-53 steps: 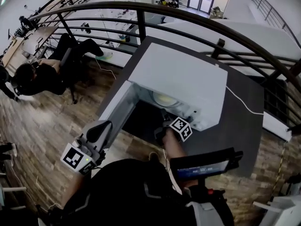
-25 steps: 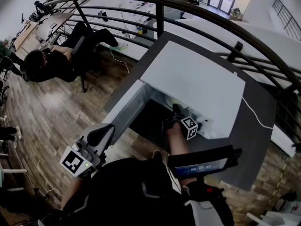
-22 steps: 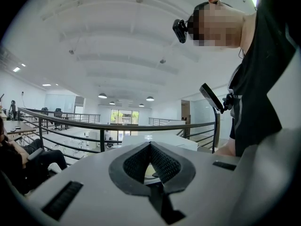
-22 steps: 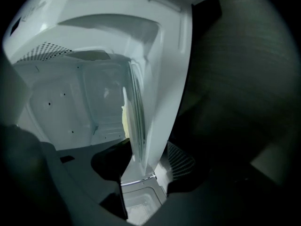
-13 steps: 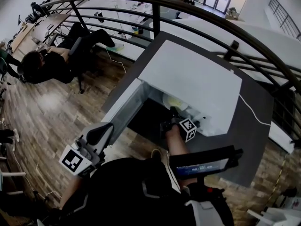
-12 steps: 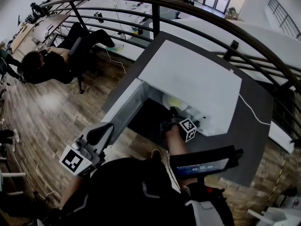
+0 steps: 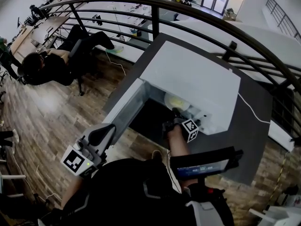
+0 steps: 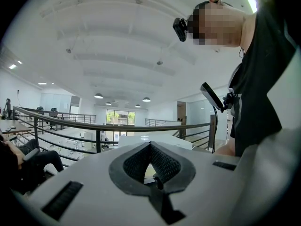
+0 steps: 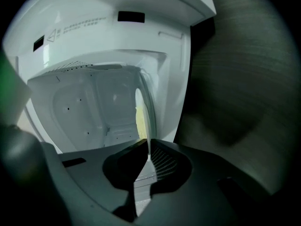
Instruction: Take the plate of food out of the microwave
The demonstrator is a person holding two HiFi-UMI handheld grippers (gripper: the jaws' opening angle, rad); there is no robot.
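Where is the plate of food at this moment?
In the head view the plate sits at the mouth of the open microwave, centre-right. Its near rim is pinched by the right gripper, whose jaws have just been closing.

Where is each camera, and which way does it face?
Head view: on the head, steeply down at the white boxy microwave; shows left gripper, right gripper, torso.
Left gripper view: on that gripper, level toward the dark railing; shows shut jaws, torso.
Right gripper view: on that gripper, into the microwave; its jaws, just closing, grip the pale round plate.
Head and right views share the plate.
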